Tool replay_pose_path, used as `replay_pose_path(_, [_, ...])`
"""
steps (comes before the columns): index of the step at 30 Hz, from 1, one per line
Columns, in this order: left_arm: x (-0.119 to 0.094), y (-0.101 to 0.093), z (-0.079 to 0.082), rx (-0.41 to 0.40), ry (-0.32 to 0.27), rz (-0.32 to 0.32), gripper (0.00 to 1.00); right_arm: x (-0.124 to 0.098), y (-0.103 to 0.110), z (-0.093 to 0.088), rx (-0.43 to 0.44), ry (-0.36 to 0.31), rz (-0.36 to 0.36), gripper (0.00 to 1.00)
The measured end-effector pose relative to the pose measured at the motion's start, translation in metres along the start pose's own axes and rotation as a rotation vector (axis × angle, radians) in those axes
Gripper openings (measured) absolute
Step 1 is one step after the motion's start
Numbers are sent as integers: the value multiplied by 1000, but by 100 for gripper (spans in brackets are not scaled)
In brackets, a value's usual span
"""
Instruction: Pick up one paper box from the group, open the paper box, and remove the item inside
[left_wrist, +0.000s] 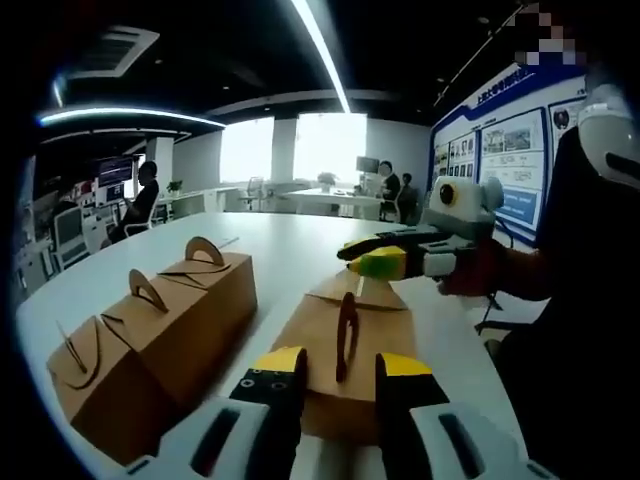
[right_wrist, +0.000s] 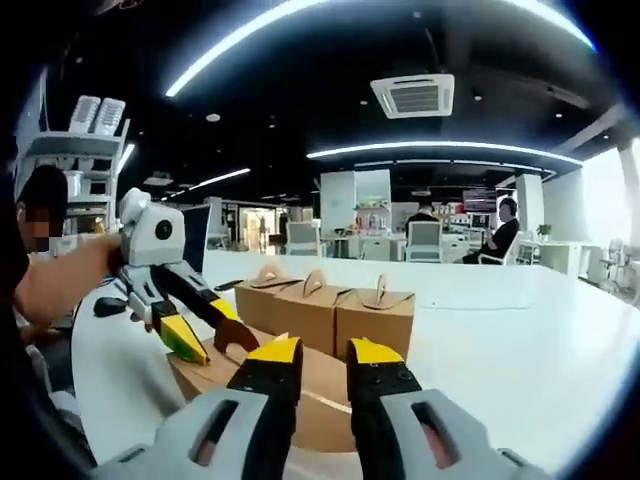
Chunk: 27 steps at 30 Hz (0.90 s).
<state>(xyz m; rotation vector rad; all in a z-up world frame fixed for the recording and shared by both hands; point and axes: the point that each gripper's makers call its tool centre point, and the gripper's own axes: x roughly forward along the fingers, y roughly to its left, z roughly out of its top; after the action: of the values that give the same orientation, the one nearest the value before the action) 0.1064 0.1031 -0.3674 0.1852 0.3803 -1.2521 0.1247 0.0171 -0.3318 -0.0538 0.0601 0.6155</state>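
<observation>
You have pulled one box (left_wrist: 345, 355) away from the others, and it lies on its side on the white counter (left_wrist: 290, 245) with its top pointing at you. That looks like a good way to reach the flaps, because the handle (left_wrist: 346, 335) sticks up right between your two grippers.

Your left gripper (left_wrist: 340, 385) sits at the near end of this box, and its yellow-tipped jaws stand a little apart on either side of the thin handle. They do not look closed on it. I think they are steadying the box.

Your right gripper (left_wrist: 385, 258) comes in at the far end of the box, by its pointed top. In the left gripper view its jaws are close together at the flap, but I cannot tell if they pinch it. In the right gripper view the jaws stand slightly apart above the box.

Next to this box, the other three boxes (left_wrist: 150, 335) stand in a tight row, touching each other. They stay out of your way there.

All the boxes are brown card, smooth and dull, with sharp folds. Each has a curved handle cut from the same card. The counter is flat and a bit shiny.

The box is shut now, so the thing inside is hidden.
</observation>
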Motion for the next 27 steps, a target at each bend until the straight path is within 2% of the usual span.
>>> replay_pose_path(7, [0,0,0,-3,-8,4,30,-5,19,-8,-28,23,93,24])
replay_pose_path(10, [0,0,1,-6,-14,8,30,-7,37,-11,-45,22,195,25])
replay_pose_path(12, [0,0,1,-8,-17,8,30,-7,41,-12,-75,-3,222,27])
replay_pose_path(15, [0,0,1,-15,-27,15,30,-4,44,-23,-48,18,255,29])
replay_pose_path(23, [1,-2,3,14,-39,52,32,-1,51,-23,-76,23,328,33])
replay_pose_path(27, [2,-7,4,40,-37,65,32,-2,50,-25,-43,28,338,33])
